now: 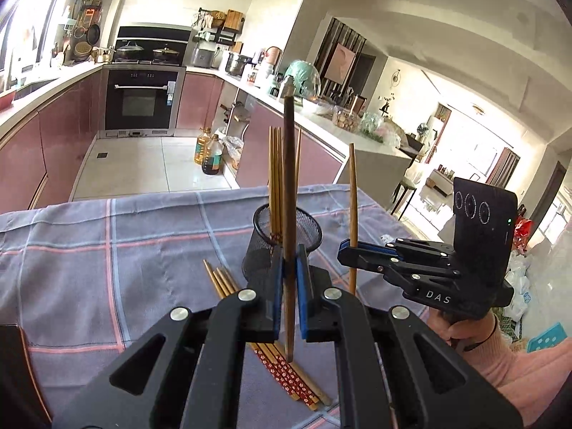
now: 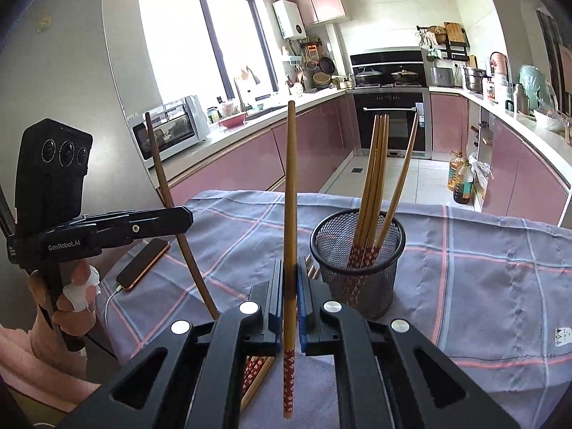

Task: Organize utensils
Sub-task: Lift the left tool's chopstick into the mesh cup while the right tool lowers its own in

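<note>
My left gripper [image 1: 289, 262] is shut on a dark brown chopstick [image 1: 289, 178], held upright above the checked cloth. Just behind it stands the black mesh cup [image 1: 311, 227] with several bamboo chopsticks [image 1: 275, 171] in it. Several loose chopsticks [image 1: 286, 371] with red patterned ends lie on the cloth below. My right gripper [image 2: 290, 279] is shut on a bamboo chopstick [image 2: 290, 196], also upright, left of the mesh cup [image 2: 361, 286]. Each gripper also shows in the other's view: the right gripper [image 1: 352, 254], the left gripper [image 2: 186, 220].
A phone [image 2: 143, 264] with a white cable lies at the cloth's left edge. The checked tablecloth [image 2: 482, 268] ends at the table's far edge, with kitchen floor and oil bottles [image 1: 211, 153] beyond. Pink cabinets and an oven [image 1: 143, 100] stand further back.
</note>
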`<state>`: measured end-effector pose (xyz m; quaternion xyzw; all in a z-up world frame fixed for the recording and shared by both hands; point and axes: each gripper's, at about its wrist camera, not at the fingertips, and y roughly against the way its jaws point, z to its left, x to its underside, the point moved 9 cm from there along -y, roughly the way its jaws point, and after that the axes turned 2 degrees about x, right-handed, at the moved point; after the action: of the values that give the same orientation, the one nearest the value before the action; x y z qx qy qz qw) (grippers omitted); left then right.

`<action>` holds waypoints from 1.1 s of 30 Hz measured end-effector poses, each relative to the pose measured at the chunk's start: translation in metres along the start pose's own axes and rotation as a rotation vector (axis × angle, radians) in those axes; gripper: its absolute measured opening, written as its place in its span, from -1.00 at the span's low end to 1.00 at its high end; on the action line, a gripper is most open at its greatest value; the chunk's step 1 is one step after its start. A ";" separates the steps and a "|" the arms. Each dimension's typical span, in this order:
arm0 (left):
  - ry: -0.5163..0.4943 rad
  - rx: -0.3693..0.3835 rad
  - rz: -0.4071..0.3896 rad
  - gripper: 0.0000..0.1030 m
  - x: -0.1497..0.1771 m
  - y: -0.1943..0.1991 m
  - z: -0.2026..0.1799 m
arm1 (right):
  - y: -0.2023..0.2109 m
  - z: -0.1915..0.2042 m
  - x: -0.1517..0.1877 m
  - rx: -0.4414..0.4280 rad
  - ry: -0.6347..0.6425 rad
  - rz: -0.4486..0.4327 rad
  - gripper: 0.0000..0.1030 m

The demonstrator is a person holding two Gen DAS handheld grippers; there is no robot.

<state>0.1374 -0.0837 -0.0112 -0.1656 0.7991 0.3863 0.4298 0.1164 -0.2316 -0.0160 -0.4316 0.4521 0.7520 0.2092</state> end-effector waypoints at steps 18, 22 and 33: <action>-0.010 -0.001 -0.175 -0.86 -0.099 -0.016 -0.012 | 0.006 -0.042 -0.093 0.063 -0.058 -0.209 -0.89; -0.034 -0.029 -0.158 -0.86 -0.102 -0.031 -0.014 | -0.008 -0.052 -0.099 0.074 -0.074 -0.219 -0.89; -0.114 -0.084 0.026 -0.86 -0.067 -0.084 -0.012 | -0.044 -0.066 -0.075 0.087 -0.113 -0.146 -0.89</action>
<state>0.2193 -0.1519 0.0080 -0.1509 0.7585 0.4340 0.4622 0.2182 -0.2603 0.0099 -0.4108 0.4392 0.7376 0.3071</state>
